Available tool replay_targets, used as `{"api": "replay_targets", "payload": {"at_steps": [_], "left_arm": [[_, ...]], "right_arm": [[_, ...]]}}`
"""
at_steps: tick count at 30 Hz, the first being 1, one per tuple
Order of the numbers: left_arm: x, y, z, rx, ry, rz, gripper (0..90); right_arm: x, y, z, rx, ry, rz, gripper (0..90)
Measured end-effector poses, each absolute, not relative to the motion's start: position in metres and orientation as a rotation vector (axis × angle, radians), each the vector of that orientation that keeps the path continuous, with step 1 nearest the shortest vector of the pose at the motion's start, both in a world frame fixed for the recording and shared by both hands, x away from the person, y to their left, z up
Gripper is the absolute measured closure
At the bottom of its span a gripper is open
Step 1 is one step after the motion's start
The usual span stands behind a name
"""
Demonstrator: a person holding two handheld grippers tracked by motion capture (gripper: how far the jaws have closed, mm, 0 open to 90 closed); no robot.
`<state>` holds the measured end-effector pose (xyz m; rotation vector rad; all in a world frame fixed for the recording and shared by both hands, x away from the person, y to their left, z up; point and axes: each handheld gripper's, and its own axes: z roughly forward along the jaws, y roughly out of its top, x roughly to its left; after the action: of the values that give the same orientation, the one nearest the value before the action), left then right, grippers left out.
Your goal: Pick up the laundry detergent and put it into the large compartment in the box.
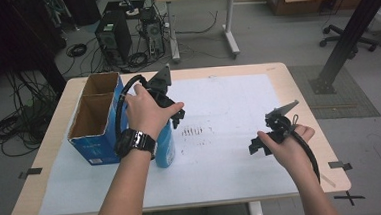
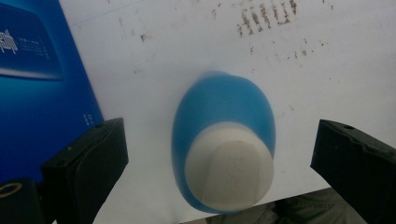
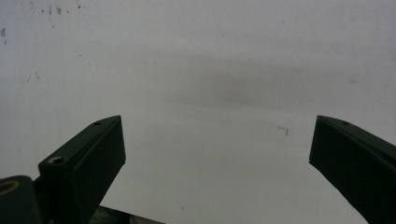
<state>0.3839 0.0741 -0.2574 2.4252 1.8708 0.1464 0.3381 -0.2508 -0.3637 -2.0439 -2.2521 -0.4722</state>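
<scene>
1. The left gripper point(image 1: 171, 106) hangs over the blue bottle point(image 1: 166, 146), which stands upright just below it — jaw spread can't be told from here.
2. A blue cardboard box point(image 1: 95, 118), open-topped with two compartments, sits just to that gripper's left.
3. The right gripper point(image 1: 263, 142) hovers over the white paper sheet point(image 1: 228, 95), well apart from the bottle — nothing between its jaws.

1. The left hand point(image 1: 146, 112) holds the left gripper point(image 1: 171, 113) pointing down, jaws spread wide apart.
2. The right hand point(image 1: 291, 149) holds the right gripper point(image 1: 261, 144) low, jaws wide apart.
</scene>
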Motion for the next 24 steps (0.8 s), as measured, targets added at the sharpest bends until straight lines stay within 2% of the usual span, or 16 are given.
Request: {"api": "replay_targets", "payload": {"at_steps": [24], "left_arm": [[0.383, 0.074, -0.282, 2.416, 1.903, 0.132, 5.3]], "right_arm": [[0.338, -0.249, -0.371, -2.032, -2.257, -0.466, 3.6]]}}
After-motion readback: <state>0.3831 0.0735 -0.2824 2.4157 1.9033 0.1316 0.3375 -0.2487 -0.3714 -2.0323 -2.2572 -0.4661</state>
